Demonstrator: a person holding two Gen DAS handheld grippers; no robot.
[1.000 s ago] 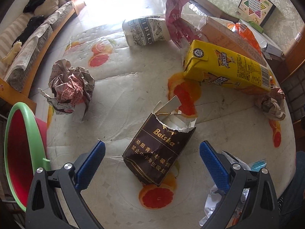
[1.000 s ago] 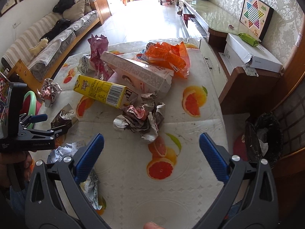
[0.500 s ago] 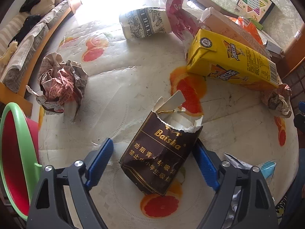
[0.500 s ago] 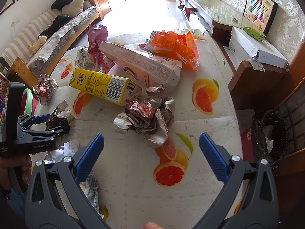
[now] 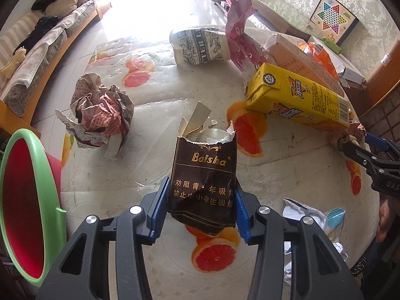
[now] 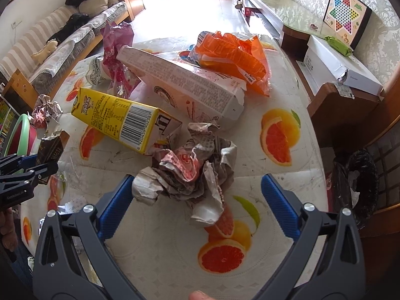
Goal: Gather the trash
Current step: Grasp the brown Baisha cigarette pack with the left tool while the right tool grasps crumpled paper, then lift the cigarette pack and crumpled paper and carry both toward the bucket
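My left gripper [image 5: 202,200] is shut on a torn brown cigarette pack [image 5: 204,175] and holds it upright just above the table; the pack also shows in the right wrist view [image 6: 51,148]. My right gripper [image 6: 197,200] is open, its fingers on either side of a crumpled newspaper ball [image 6: 192,167] on the table. A yellow drink carton [image 6: 125,118], a long white carton [image 6: 180,82], an orange plastic bag [image 6: 232,55], a pink wrapper [image 6: 116,52] and a second crumpled paper ball [image 5: 100,115] lie on the table.
A green-rimmed red bin [image 5: 22,200] stands by the table's left edge. A paper cup [image 5: 200,46] lies on its side at the far end. Small wrappers [image 5: 312,215] lie at the near edge. A black-bagged bin [image 6: 355,187] stands on the floor to the right. The tablecloth [image 6: 250,225] has orange prints.
My left gripper closed on the cigarette pack and raised it upright. My right gripper moved forward so that the crumpled newspaper ball now lies between its open fingers.
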